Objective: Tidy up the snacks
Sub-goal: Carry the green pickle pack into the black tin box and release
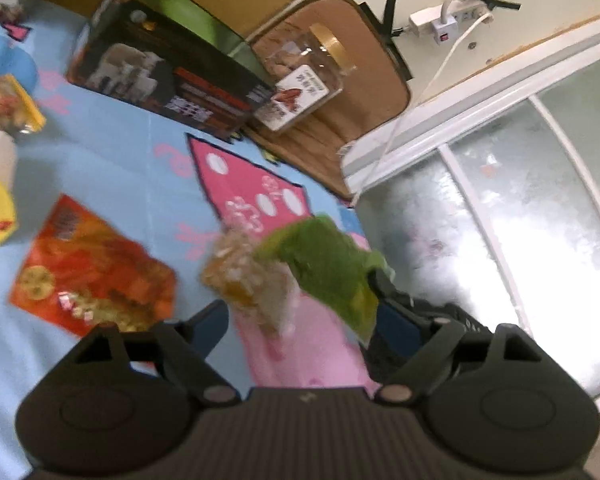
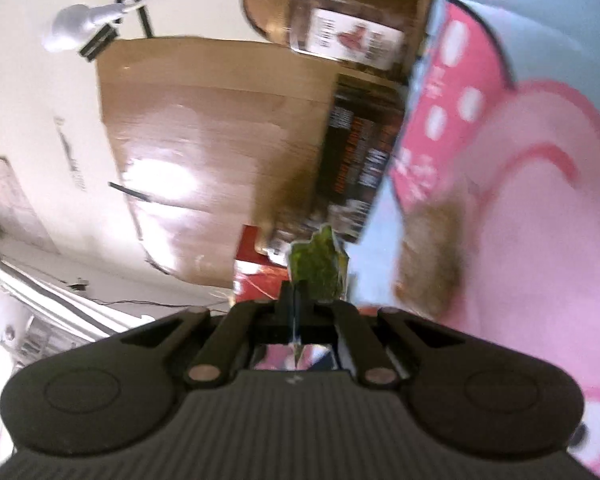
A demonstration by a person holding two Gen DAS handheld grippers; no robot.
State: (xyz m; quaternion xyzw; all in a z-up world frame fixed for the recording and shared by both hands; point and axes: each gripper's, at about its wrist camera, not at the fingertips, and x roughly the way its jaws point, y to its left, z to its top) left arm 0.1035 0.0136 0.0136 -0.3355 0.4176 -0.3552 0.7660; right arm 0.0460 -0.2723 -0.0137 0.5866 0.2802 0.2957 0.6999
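Pinching the green header of a small snack bag (image 2: 320, 268), the right tongs (image 2: 296, 300) are fully shut on it, film edge sandwiched between the pads. Same snack bag (image 1: 300, 272) shows in the left wrist view, hanging just above the pink-and-blue cartoon mat (image 1: 112, 168), between the left tongs' blue pads. Left tongs (image 1: 300, 320) stand wide, pads not pressing the pack, so nothing held there. Bag looks light, soft and crinkly: clear film w/ loose brownish pieces in the lower half, so it'll swing and sag from the top; contents prob. crush easily. Best hold is the flat sealed header, as now, not the puffy middle; film may be slippery. Other items lie to the left: an orange-red snack pack (image 1: 96, 276) near, a dark box (image 1: 168, 80) far, and a clear jar (image 1: 304, 76) beyond it.
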